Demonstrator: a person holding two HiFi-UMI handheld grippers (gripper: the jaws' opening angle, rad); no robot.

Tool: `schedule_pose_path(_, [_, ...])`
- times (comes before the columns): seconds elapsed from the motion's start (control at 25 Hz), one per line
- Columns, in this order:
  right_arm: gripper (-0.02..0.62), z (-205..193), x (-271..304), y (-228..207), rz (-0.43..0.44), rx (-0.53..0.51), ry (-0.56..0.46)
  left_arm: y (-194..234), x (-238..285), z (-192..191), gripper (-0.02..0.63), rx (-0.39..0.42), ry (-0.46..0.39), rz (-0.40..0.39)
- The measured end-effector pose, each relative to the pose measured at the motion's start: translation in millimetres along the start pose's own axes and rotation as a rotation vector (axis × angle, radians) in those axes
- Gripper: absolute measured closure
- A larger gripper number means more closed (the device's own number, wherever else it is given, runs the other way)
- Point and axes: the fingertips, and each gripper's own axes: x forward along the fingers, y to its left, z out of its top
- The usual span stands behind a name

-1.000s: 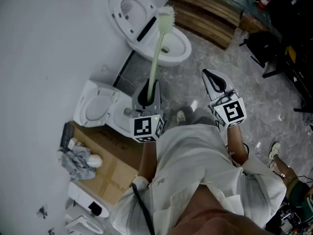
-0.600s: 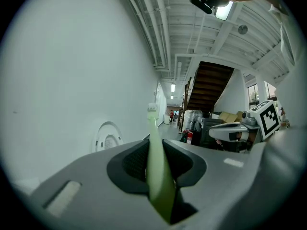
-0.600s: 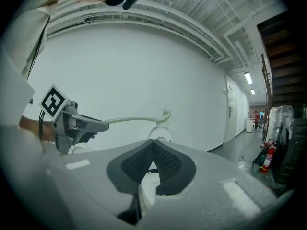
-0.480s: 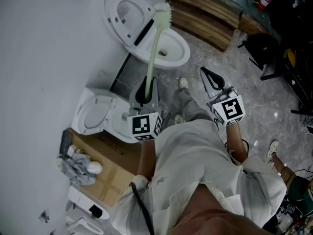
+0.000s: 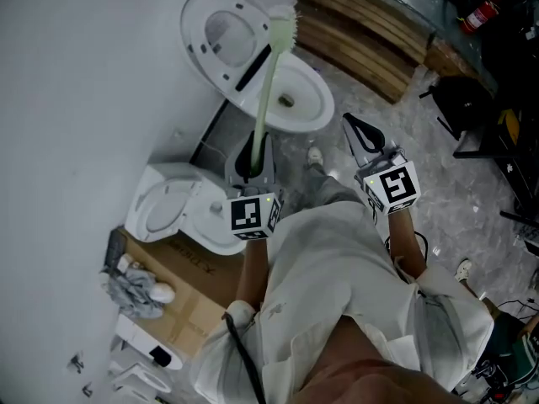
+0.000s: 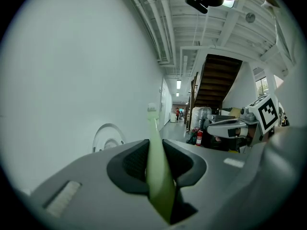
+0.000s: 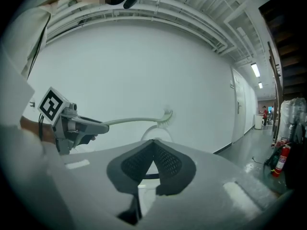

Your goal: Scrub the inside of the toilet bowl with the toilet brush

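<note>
My left gripper (image 5: pixel 253 160) is shut on the pale green handle of the toilet brush (image 5: pixel 266 82); the handle (image 6: pixel 158 176) runs between its jaws in the left gripper view. The brush head (image 5: pixel 283 25) points up and away, held in the air over the back rim of the white toilet (image 5: pixel 313 112), whose lid (image 5: pixel 221 36) stands raised. The bowl is open with a dark drain hole. My right gripper (image 5: pixel 356 131) is shut with nothing in it, held to the right of the bowl. In the right gripper view the brush (image 7: pixel 144 120) reaches across toward the lid.
A second white toilet (image 5: pixel 173 207) lies on a cardboard box (image 5: pixel 189 284) at the left, with a grey rag (image 5: pixel 132 280) beside it. Wooden planks (image 5: pixel 370 36) lie behind the bowl. A white wall fills the left. Dark equipment and a fire extinguisher (image 5: pixel 477 15) stand at the right.
The view has shifted a little, so the toilet and brush sit slightly lower and to the right in the frame. The brush stays in the left gripper, its head near the seat's back.
</note>
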Motion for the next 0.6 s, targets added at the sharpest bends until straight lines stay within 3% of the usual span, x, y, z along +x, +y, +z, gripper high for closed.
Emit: schedule_pose_path(0.6, [0.594,-23,89,-107,0.078,0.050,0.061,11,128,-6,0.500,0.002,0.076,0.067])
